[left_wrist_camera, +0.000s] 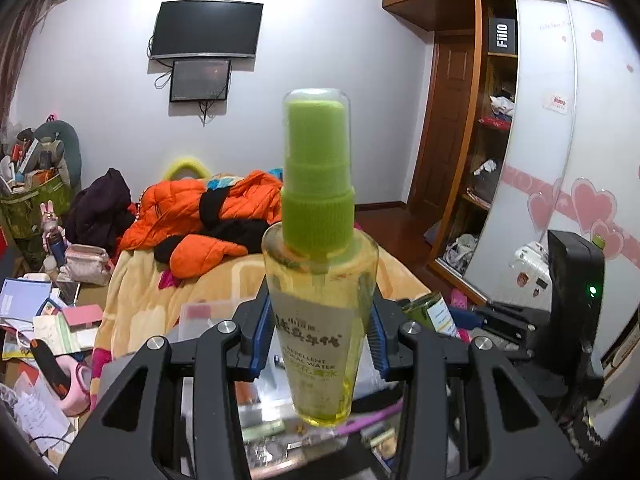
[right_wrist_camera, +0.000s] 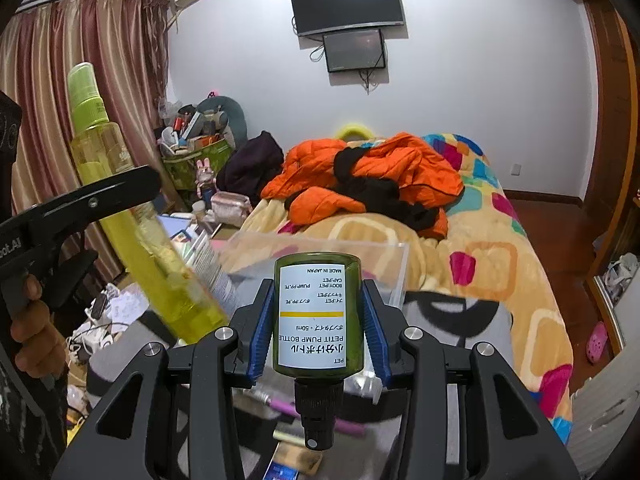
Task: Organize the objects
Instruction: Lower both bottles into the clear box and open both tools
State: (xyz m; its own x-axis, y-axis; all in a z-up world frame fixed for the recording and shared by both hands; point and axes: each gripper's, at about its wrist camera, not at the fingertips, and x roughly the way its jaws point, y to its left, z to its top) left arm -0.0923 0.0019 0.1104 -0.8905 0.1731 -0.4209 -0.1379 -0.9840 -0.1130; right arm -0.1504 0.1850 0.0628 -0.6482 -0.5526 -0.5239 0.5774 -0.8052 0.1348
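My left gripper (left_wrist_camera: 320, 332) is shut on a yellow spray bottle (left_wrist_camera: 320, 280) with a green pump and clear cap, held upright above the clutter. The same bottle (right_wrist_camera: 120, 184) shows tilted at the left of the right wrist view, with the left gripper's black finger across it. My right gripper (right_wrist_camera: 318, 320) is shut on a small dark green pump bottle (right_wrist_camera: 318, 316) with a white label, held upside down, black nozzle pointing at the camera. A clear plastic box (right_wrist_camera: 320, 252) lies just beyond it. The dark green bottle (left_wrist_camera: 428, 310) also shows partly in the left wrist view.
A bed with a patterned blanket (right_wrist_camera: 500, 264) carries an orange jacket (right_wrist_camera: 372, 176) and black clothes. Small items and a pink pen (right_wrist_camera: 304, 410) lie below the grippers. Papers and clutter (left_wrist_camera: 40, 320) fill the left side. A wardrobe (left_wrist_camera: 540, 140) stands at the right.
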